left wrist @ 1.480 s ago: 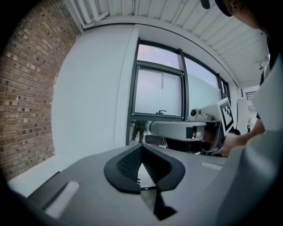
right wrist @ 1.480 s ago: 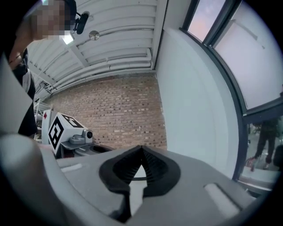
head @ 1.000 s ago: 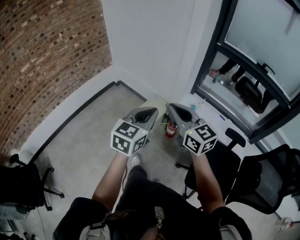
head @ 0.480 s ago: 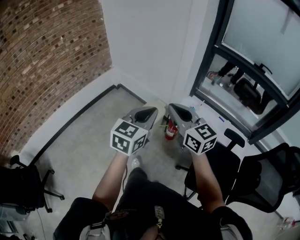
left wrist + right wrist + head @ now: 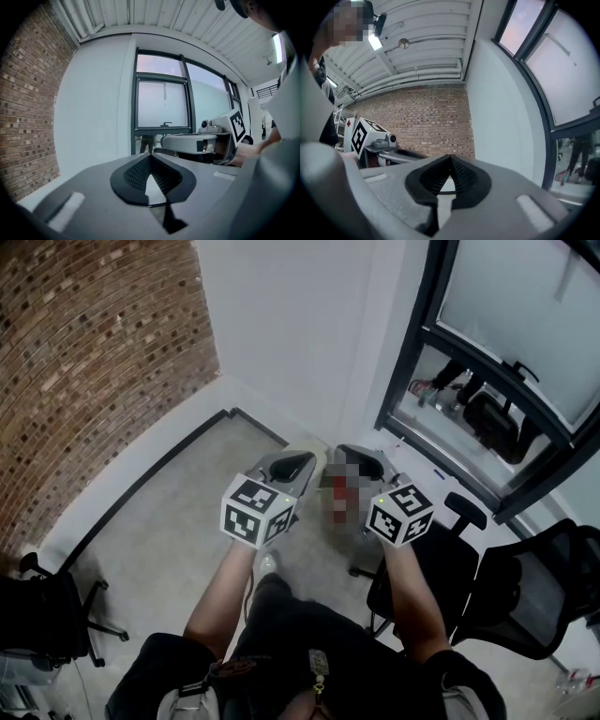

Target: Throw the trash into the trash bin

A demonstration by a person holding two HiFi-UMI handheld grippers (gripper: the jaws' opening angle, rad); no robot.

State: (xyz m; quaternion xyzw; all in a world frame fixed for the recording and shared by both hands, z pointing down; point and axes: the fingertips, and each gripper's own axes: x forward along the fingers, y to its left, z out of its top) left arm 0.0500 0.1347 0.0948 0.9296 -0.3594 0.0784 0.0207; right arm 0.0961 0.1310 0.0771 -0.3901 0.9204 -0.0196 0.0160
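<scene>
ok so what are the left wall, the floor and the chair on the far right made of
The wall looks like bare brick, matt and rough: reddish-brown courses with pale mortar lines. The floor seems smooth grey concrete or similar: seamless, mottled, dull. The chair looks like black mesh on a plastic frame, though the weave is hard to make out.
</scene>
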